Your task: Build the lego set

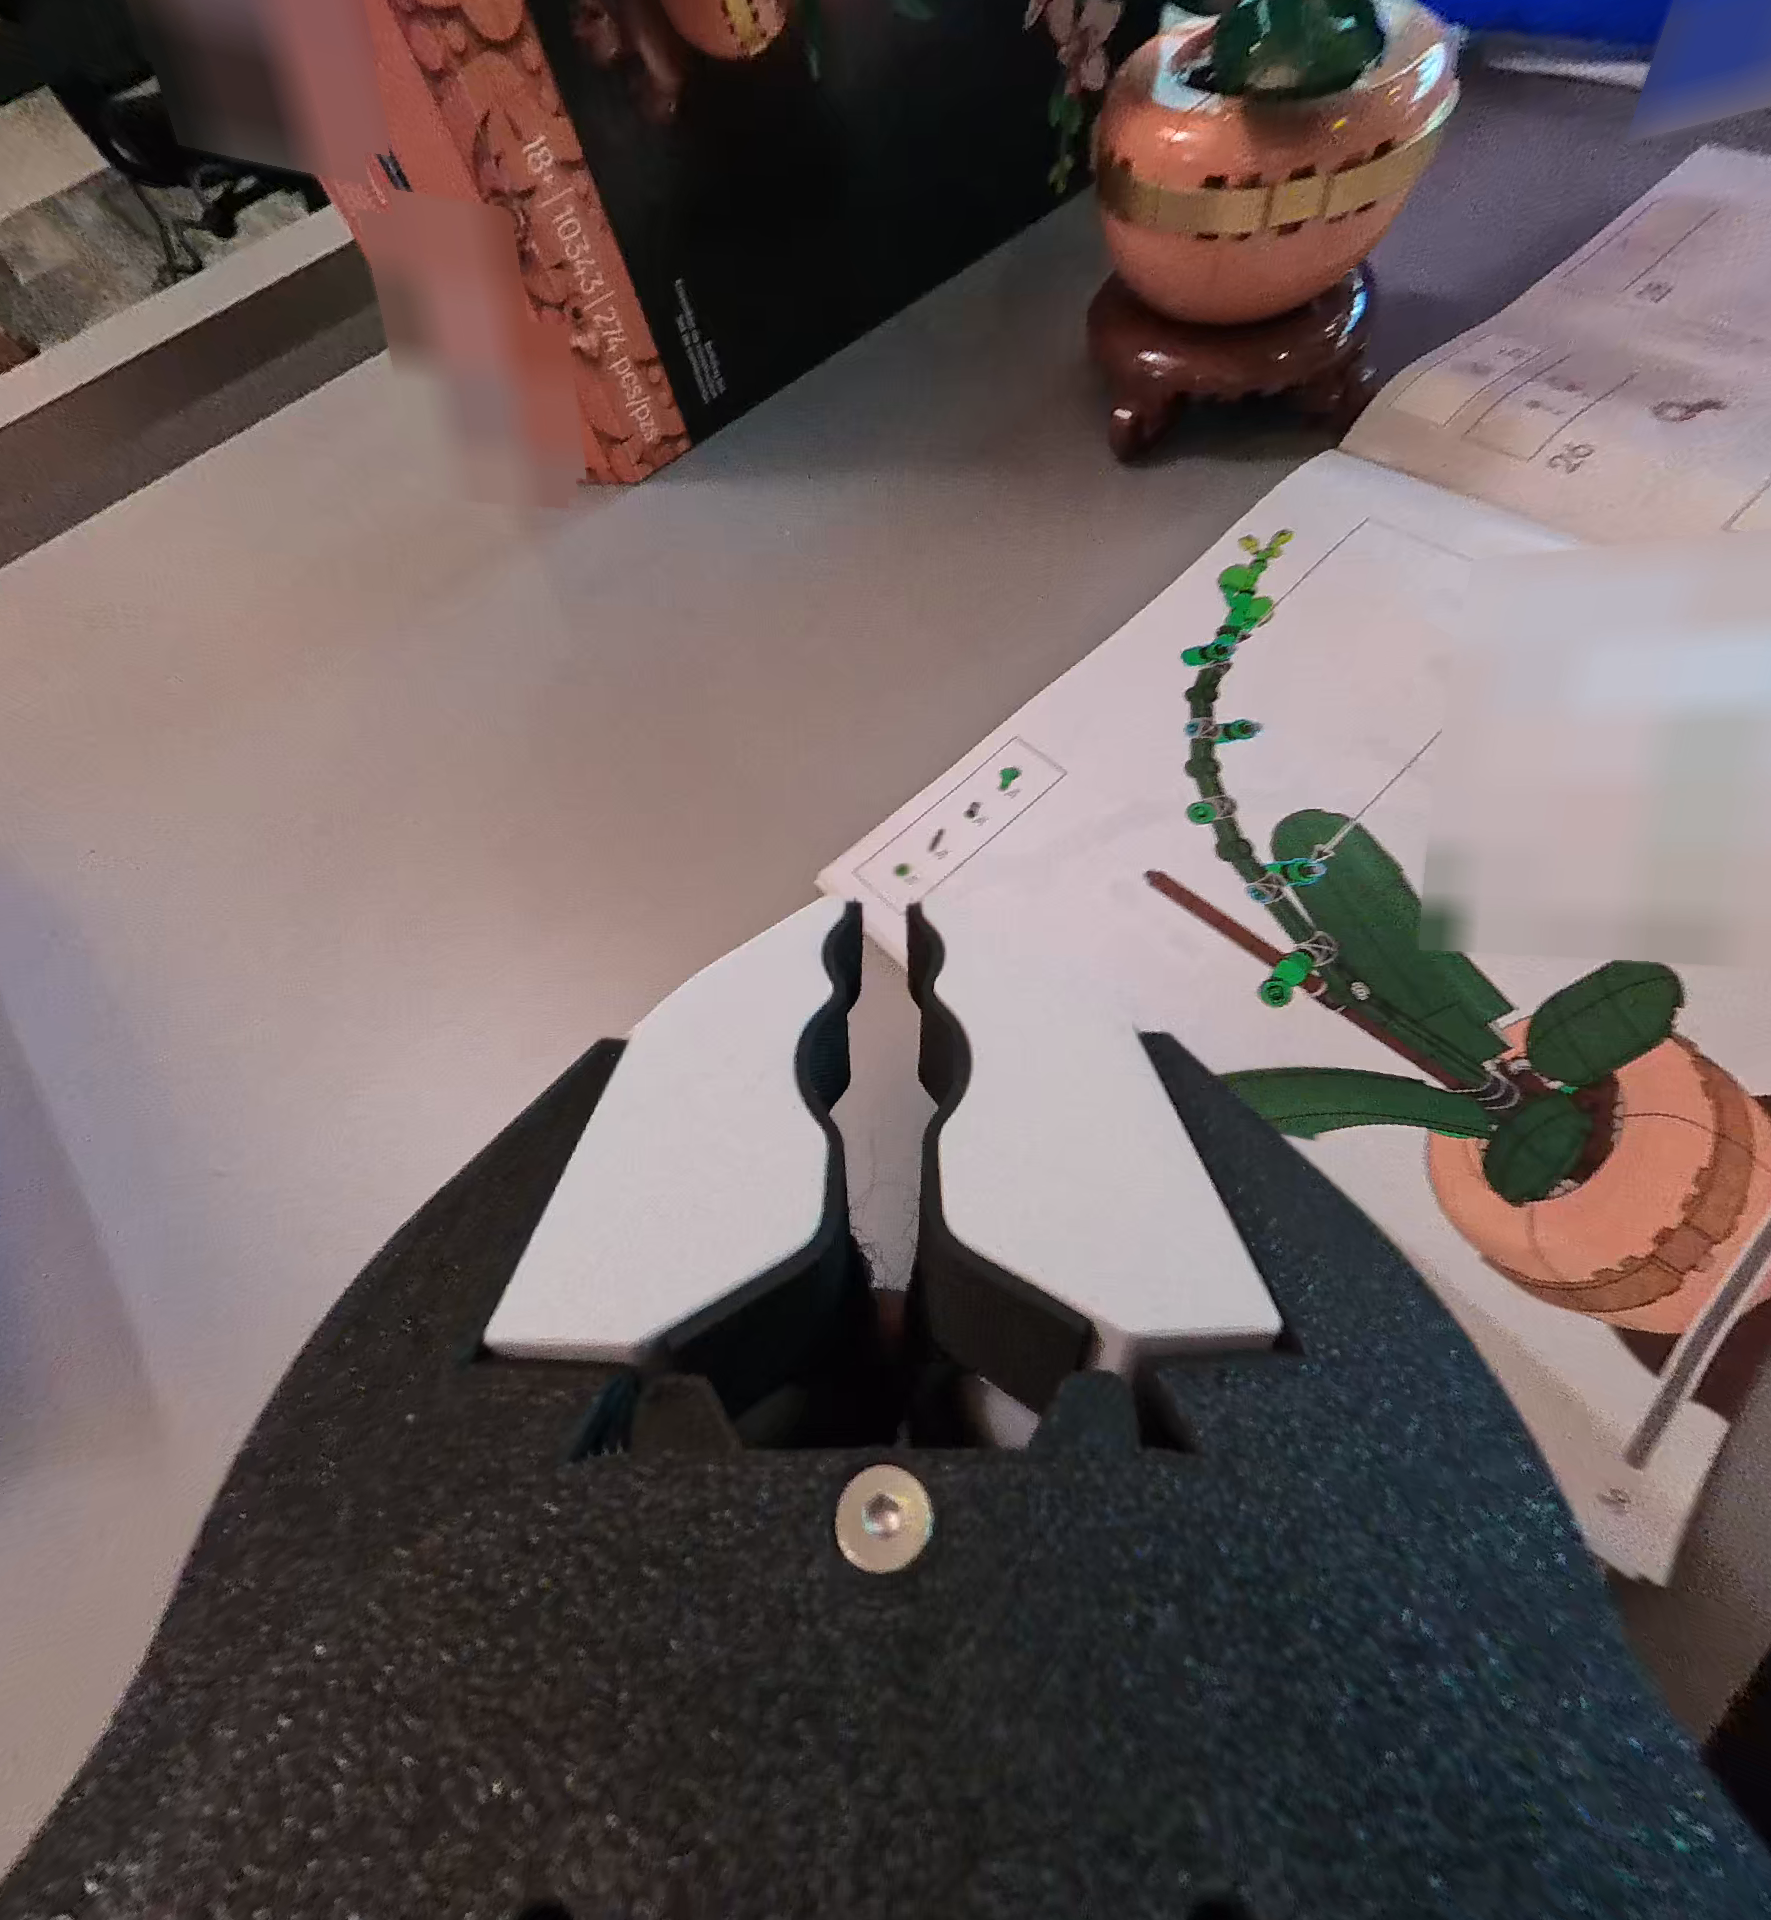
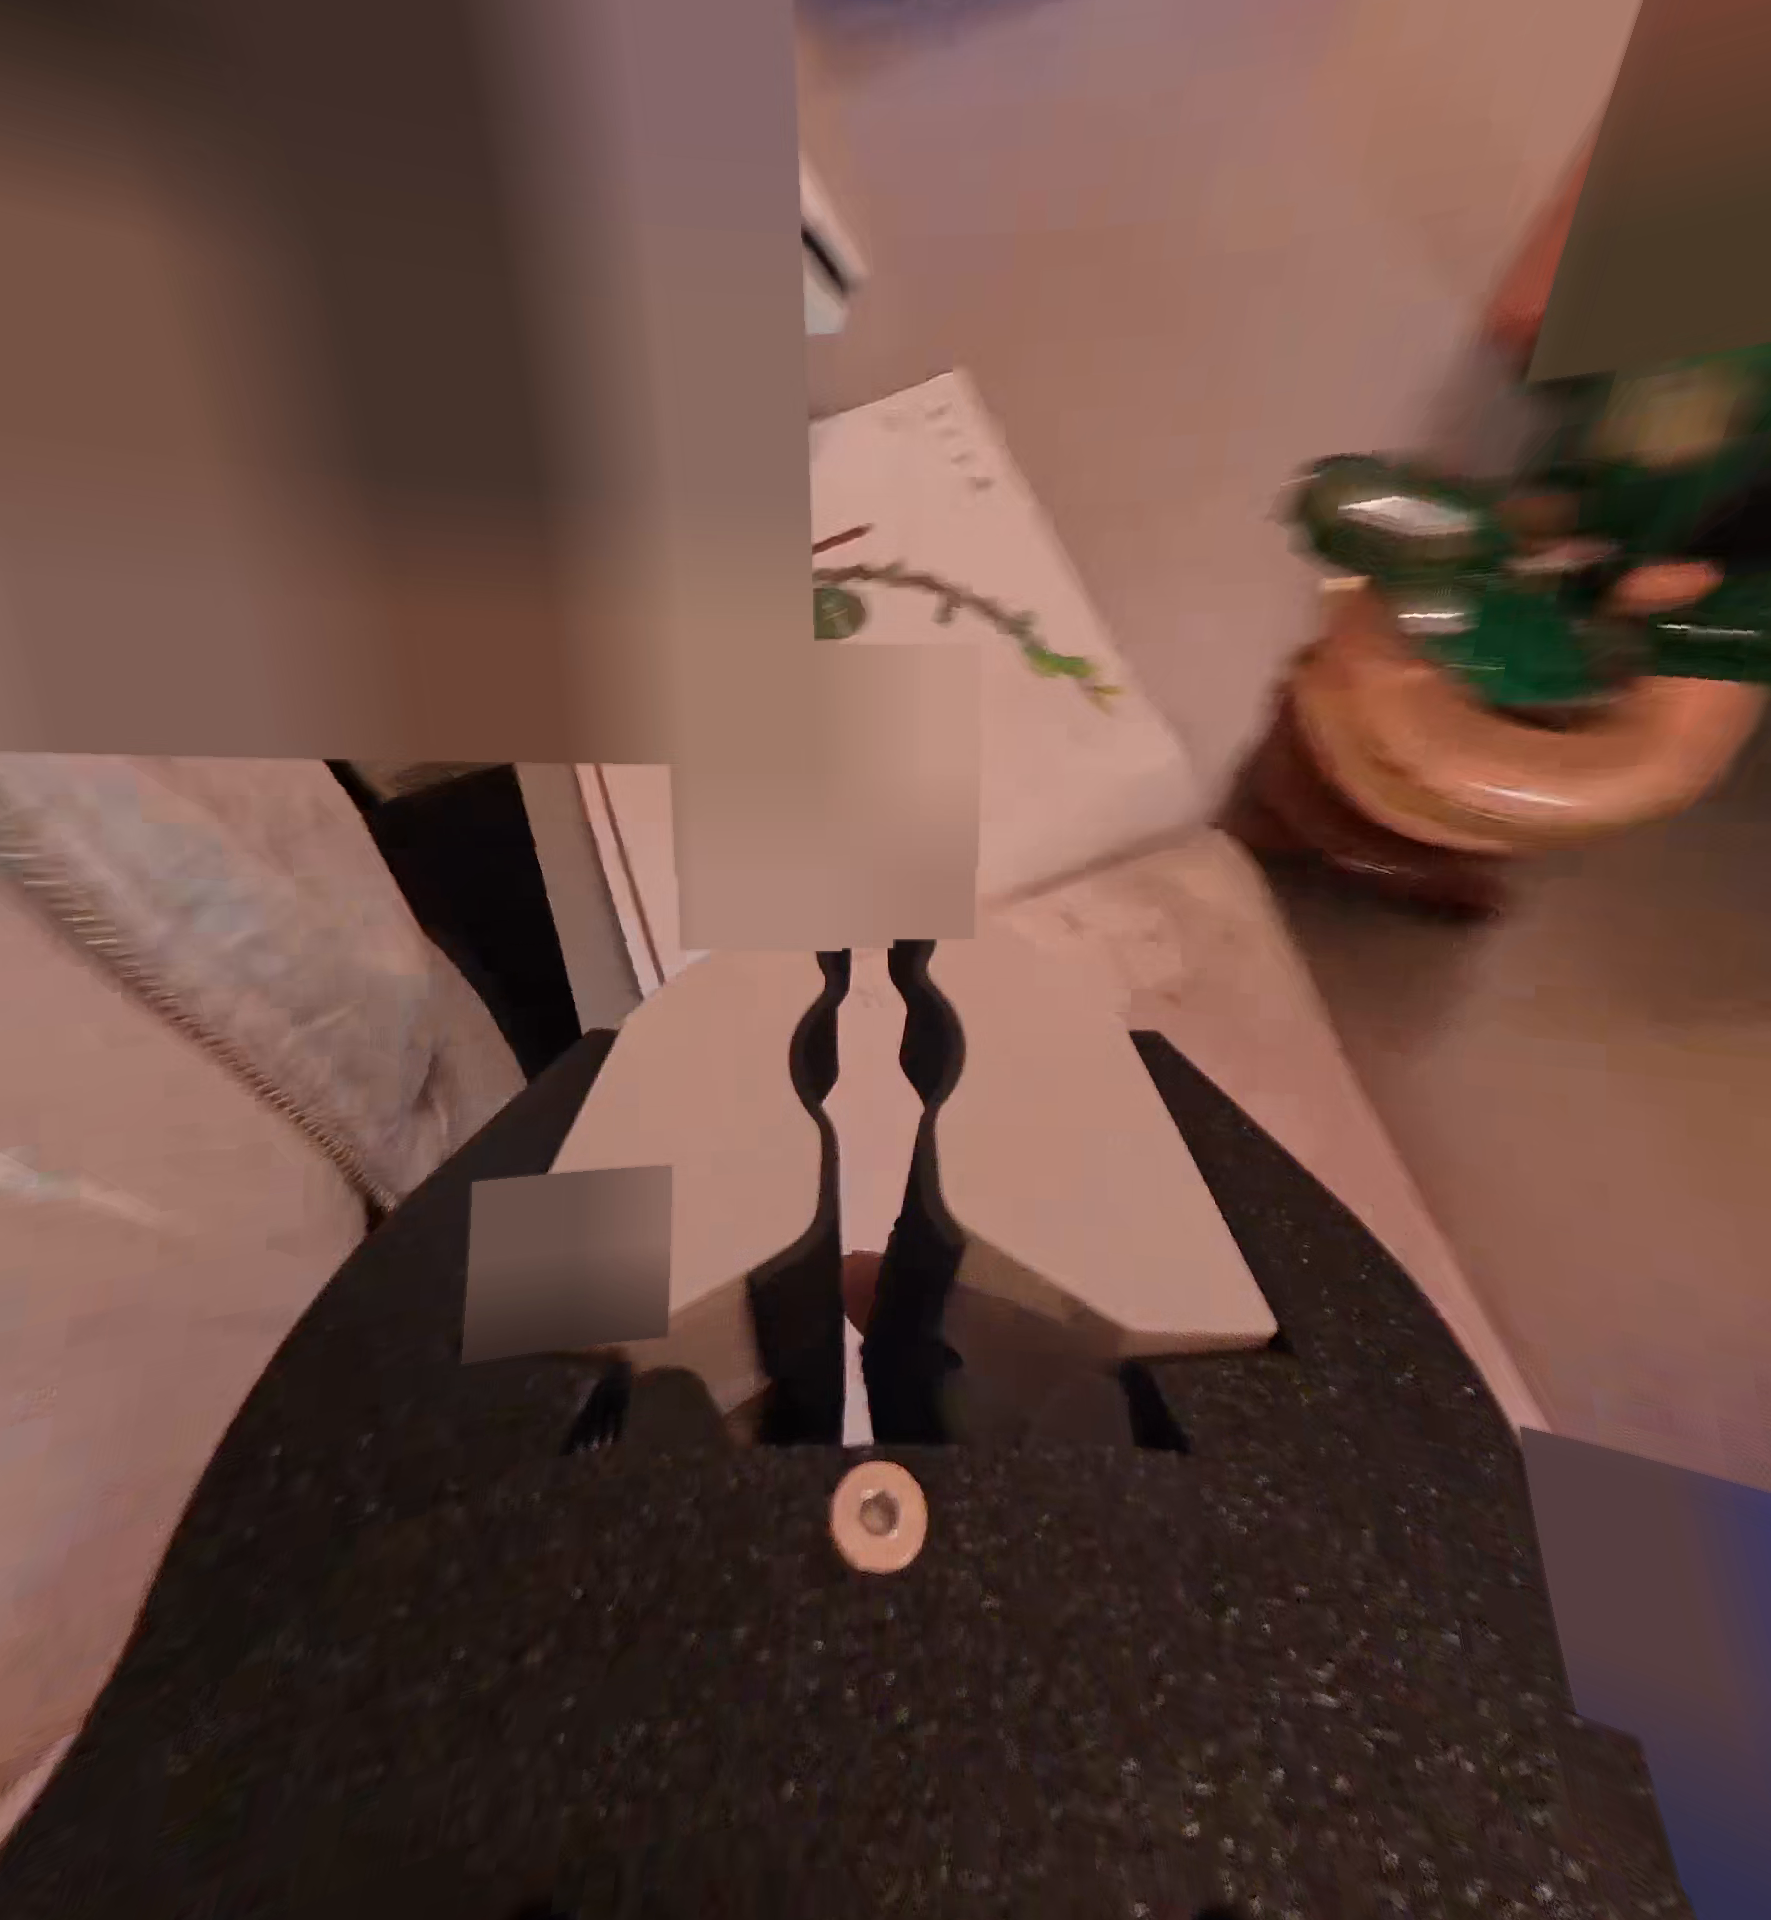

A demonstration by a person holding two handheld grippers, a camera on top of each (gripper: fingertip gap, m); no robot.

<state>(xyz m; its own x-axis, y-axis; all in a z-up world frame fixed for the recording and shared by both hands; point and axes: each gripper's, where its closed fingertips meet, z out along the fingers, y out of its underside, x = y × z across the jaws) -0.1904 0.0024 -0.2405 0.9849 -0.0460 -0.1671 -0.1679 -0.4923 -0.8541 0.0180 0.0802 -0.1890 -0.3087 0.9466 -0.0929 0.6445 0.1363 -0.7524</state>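
Left wrist view: the left hand-held gripper (image 1: 884, 909) hovers over the pale counter (image 1: 341, 779), its two dark fingertips (image 1: 845, 935) standing a narrow slit apart with nothing between them, just at the near corner of an open instruction booklet (image 1: 1120, 831). The booklet lies flat on the counter to the right and bears a drawing of a green plant in a salmon pot. Beyond it stands a brick-built salmon pot (image 1: 1260, 197) with a gold band on a dark brown stand, green leaves rising from its mouth. To the pot's left a salmon and black product box (image 1: 590, 260) stands upright on the counter. Right wrist view, strongly motion-blurred: the right hand-held gripper (image 2: 868, 961) likewise shows a narrow slit between its fingers (image 2: 831, 987), nothing gripped; the very tips meet a blurred patch. The brick-built pot (image 2: 1504, 769) with green foliage sits to the upper right, the booklet (image 2: 1016, 582) ahead, and a pale zipped garment (image 2: 185, 987) at left.
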